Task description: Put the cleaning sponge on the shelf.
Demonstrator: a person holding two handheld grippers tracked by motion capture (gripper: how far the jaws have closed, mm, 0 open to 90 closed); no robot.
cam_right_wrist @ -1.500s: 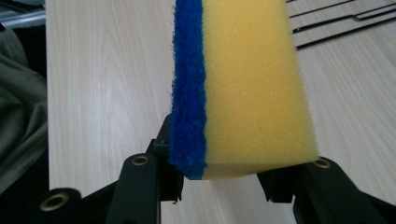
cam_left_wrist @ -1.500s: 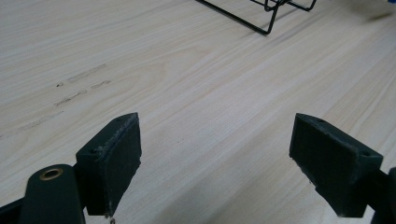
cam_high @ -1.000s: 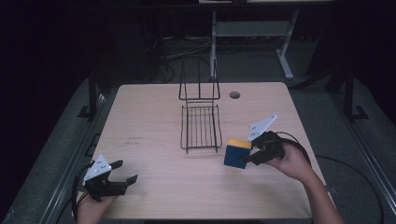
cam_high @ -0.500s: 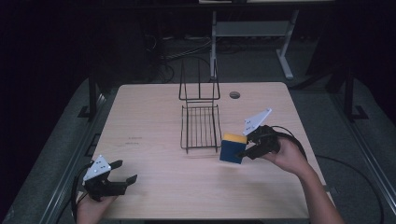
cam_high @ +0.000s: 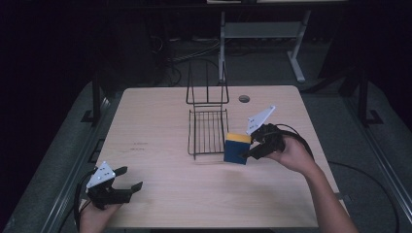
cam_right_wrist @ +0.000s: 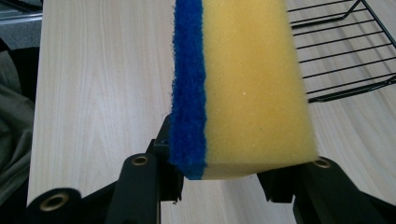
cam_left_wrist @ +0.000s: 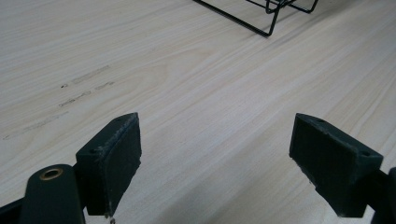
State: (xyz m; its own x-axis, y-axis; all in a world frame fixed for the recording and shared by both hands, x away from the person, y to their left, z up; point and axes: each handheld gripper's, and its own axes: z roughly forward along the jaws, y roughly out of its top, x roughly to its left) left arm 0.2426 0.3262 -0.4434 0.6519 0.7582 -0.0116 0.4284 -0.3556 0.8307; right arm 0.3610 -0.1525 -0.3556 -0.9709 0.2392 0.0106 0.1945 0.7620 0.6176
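Right gripper (cam_high: 248, 154) squeezes sponge (cam_high: 237, 148) by flat sides — soft, light, squashy. Left gripper (cam_high: 127, 188) wide open, empty, near left.

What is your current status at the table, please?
Right gripper shut on sponge, held beside wire rack. Left gripper open, idle at near edge. Path to rack unobstructed.

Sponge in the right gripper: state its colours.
Yellow sponge with a blue scouring layer on one face, clearest in the right gripper view.
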